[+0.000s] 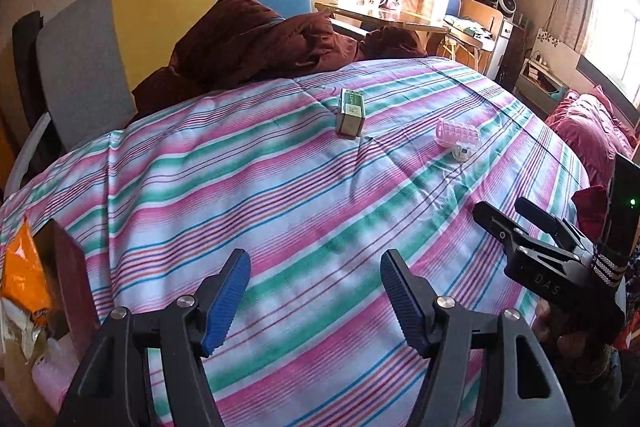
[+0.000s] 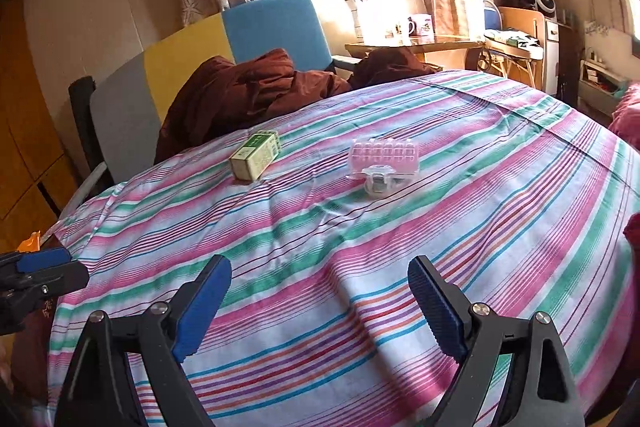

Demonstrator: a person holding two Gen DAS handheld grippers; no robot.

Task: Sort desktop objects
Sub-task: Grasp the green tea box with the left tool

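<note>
two things left to be sorted on the striped cloth, both tongs empty.
the green box and the pink pill case, its long axis crosswise, are seen well ahead on the bench, a small clear item touching the case; the right tongs, spread apart, are judged nearer the case, while the left tongs are likewise held apart, low and level.
</note>
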